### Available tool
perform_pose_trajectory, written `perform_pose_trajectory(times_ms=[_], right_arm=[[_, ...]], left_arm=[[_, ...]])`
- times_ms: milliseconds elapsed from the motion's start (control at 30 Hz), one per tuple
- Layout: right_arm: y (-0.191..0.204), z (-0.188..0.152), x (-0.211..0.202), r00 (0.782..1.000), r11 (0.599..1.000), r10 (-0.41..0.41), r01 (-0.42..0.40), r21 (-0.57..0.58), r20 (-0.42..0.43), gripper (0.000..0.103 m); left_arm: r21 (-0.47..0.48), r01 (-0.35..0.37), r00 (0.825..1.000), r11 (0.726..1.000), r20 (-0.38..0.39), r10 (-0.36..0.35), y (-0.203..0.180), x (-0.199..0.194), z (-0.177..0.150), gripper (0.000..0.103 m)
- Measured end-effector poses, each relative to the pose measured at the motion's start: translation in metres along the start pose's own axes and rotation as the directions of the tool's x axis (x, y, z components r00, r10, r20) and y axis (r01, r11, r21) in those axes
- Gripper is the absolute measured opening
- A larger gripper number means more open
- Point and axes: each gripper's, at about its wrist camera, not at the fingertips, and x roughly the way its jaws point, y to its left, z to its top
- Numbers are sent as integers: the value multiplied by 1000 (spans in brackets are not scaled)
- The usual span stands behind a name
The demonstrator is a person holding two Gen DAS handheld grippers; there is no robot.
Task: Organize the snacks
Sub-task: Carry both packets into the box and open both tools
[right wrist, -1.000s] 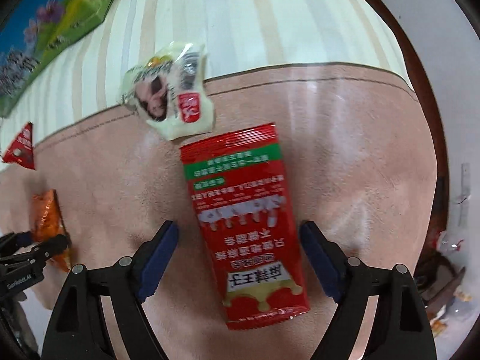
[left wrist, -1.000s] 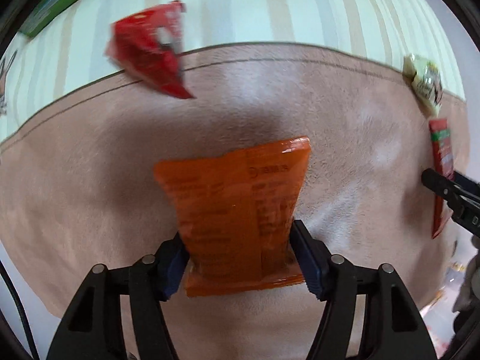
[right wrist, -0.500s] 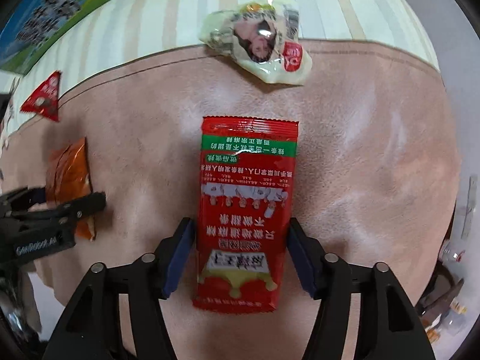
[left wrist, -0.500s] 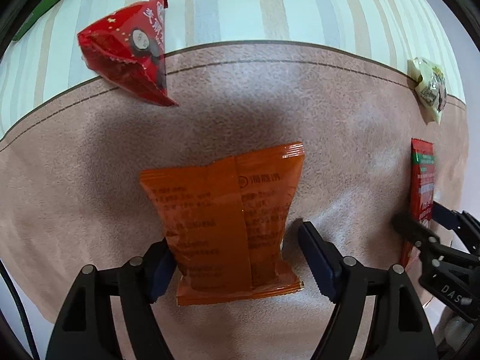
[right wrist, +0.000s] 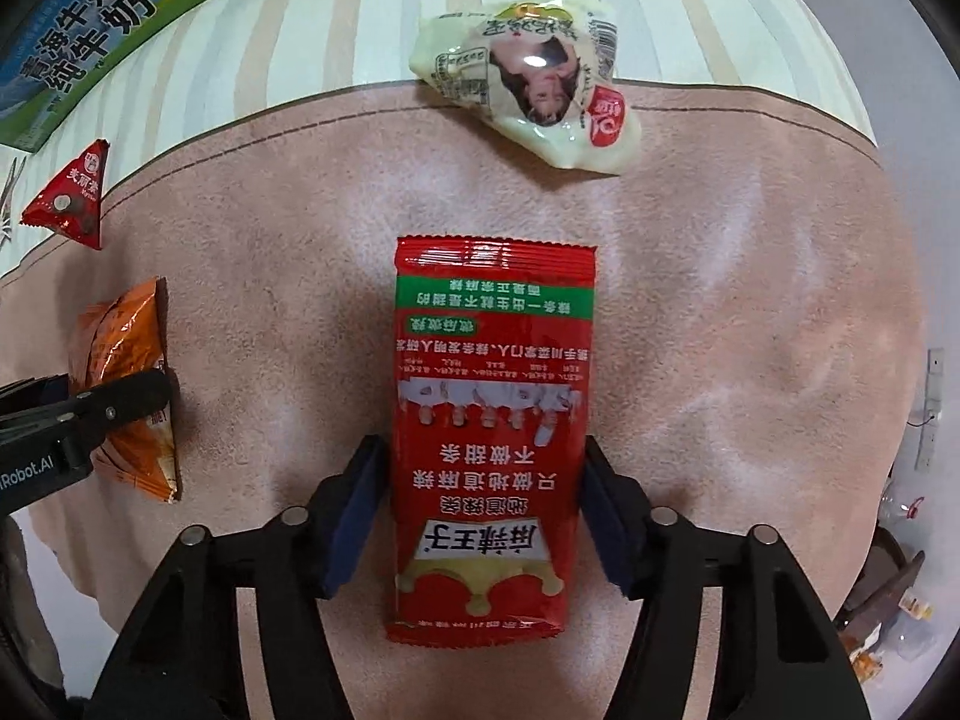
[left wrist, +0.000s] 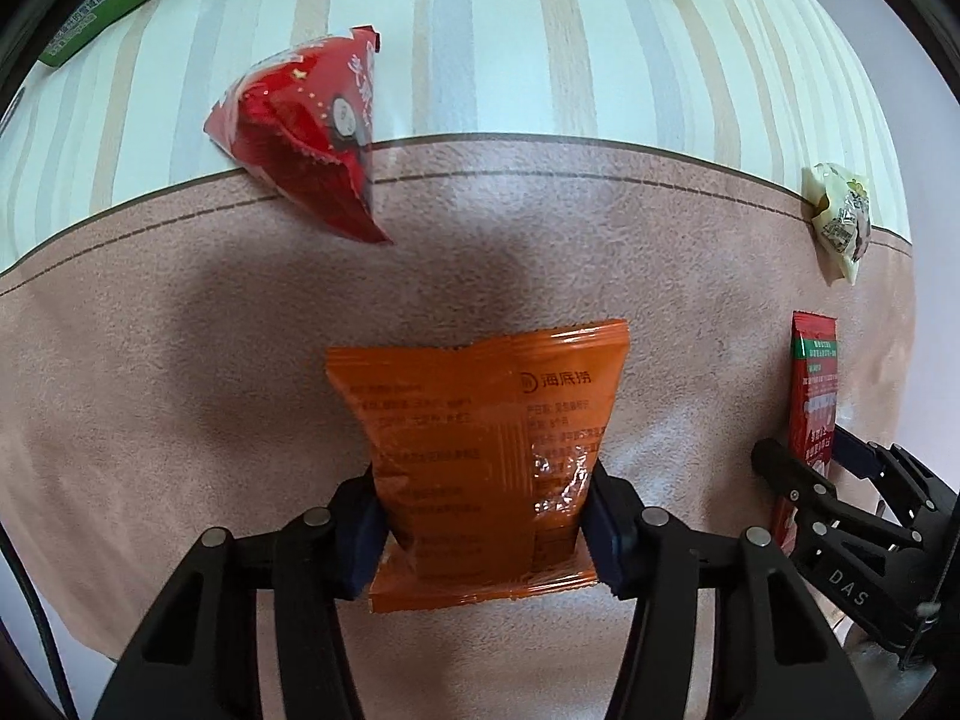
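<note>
Jaws just closing, left gripper [left wrist: 483, 531] clamping orange packet [left wrist: 480, 450], right gripper [right wrist: 483, 519] clamping red packet [right wrist: 489, 438].

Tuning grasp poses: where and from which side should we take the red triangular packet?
The red triangular packet is puffed and lies alone, straddling the edge of the pink mat. Come from above and close the jaws across its narrower tapered end, probably not the broad bulging middle.

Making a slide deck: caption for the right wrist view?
Right gripper closing on long red snack packet lying on pink mat.
</note>
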Motion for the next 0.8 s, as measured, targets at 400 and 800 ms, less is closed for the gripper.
perform_pose_trajectory(times_ms=[400,800], right_arm=[[-20,9,-22,998,998,64,-64,19,8,51],[-11,18,-104,965,970,238,-242,26,112,50]], left_arm=[[33,25,999,999,23,-26,-19,-25,-16,46],[37,119,982,992,140,-123,-21,-117,4,46]])
